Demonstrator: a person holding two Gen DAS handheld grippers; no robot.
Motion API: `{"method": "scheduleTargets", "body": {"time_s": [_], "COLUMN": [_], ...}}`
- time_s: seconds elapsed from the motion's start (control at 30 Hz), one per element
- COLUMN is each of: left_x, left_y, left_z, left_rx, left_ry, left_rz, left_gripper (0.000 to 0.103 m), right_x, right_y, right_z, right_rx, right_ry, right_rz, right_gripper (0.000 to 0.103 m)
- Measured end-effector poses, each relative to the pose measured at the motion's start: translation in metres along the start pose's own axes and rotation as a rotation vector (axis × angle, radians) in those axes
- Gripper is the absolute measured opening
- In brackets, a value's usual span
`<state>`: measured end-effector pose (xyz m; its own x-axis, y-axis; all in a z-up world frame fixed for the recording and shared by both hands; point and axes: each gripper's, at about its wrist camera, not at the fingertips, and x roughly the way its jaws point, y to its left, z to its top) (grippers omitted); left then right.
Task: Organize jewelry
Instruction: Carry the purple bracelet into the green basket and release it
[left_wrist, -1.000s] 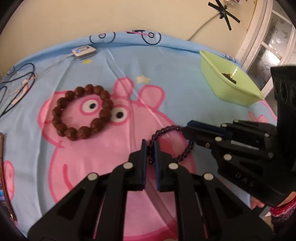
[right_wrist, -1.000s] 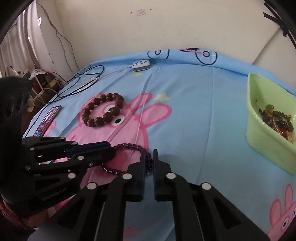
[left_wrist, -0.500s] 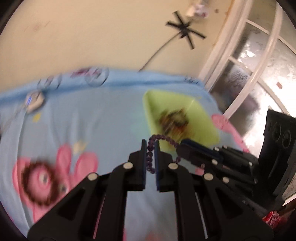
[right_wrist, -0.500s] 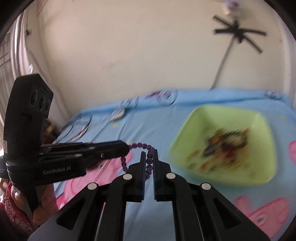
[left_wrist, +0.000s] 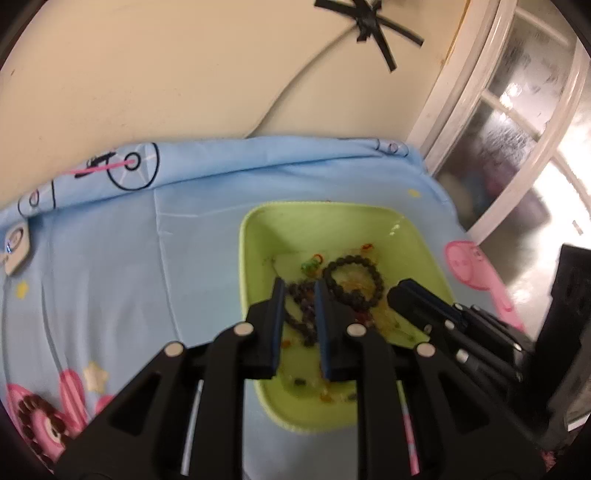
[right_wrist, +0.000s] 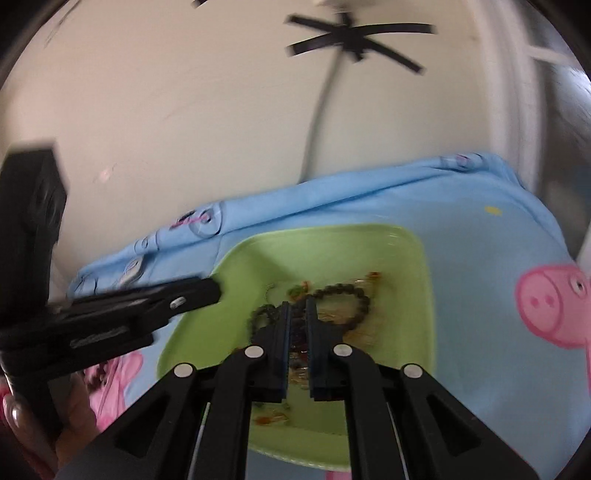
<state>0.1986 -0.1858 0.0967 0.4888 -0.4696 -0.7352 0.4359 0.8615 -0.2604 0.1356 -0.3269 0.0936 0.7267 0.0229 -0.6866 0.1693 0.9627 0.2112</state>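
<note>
A green tray (left_wrist: 255, 236) sits on the blue cartoon cloth and holds several bead bracelets. My left gripper (left_wrist: 299, 291) hovers over the tray with its jaws slightly parted; the dark purple bead bracelet (left_wrist: 301, 314) lies in the tray below the gap. My right gripper (right_wrist: 297, 304) is also over the tray (right_wrist: 406, 251), jaws slightly parted, nothing pinched. A black bead bracelet (left_wrist: 354, 280) lies in the tray too. The right gripper shows in the left wrist view (left_wrist: 406, 295), and the left one in the right wrist view (right_wrist: 199, 291).
A brown wooden bead bracelet (left_wrist: 29, 417) lies on the cloth at the lower left. A white device (left_wrist: 16, 245) sits at the left edge. A wall runs behind the bed, and a window frame (left_wrist: 480, 122) stands at the right.
Both grippers carried the purple bracelet from the cloth to the green tray and have parted their jaws; the bracelet now lies in the tray.
</note>
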Motion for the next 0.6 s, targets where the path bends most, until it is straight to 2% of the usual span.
{"method": "scheduleTargets", "body": {"time_s": [0.13, 0.27, 0.33, 0.5, 0.6], "left_x": [-0.032, -0.055, -0.059, -0.059, -0.06], "left_y": [0.006, 0.008, 0.01, 0.019, 0.025], "left_z": [-0.027, -0.076, -0.096, -0.137, -0.15], "left_rx": [0.045, 0.088, 0.095, 0.087, 0.078], "left_ry": [-0.066, -0.084, -0.074, -0.026, -0.019], "left_rz": [0.087, 0.194, 0.226, 0.269, 0.29], "left_gripper": [0.016, 0.04, 0.04, 0.04, 0.04], "right_x": [-0.025, -0.044, -0.056, -0.072, -0.073], "right_y": [-0.001, 0.008, 0.016, 0.04, 0.05], "right_z": [-0.021, -0.052, -0.067, -0.084, -0.096], "right_rx": [0.08, 0.169, 0.169, 0.17, 0.155], "right_ry": [-0.053, -0.074, -0.113, -0.105, -0.095], "right_rz": [0.069, 0.098, 0.094, 0.084, 0.072], "right_gripper": [0.0, 0.0, 0.0, 0.0, 0.001]}}
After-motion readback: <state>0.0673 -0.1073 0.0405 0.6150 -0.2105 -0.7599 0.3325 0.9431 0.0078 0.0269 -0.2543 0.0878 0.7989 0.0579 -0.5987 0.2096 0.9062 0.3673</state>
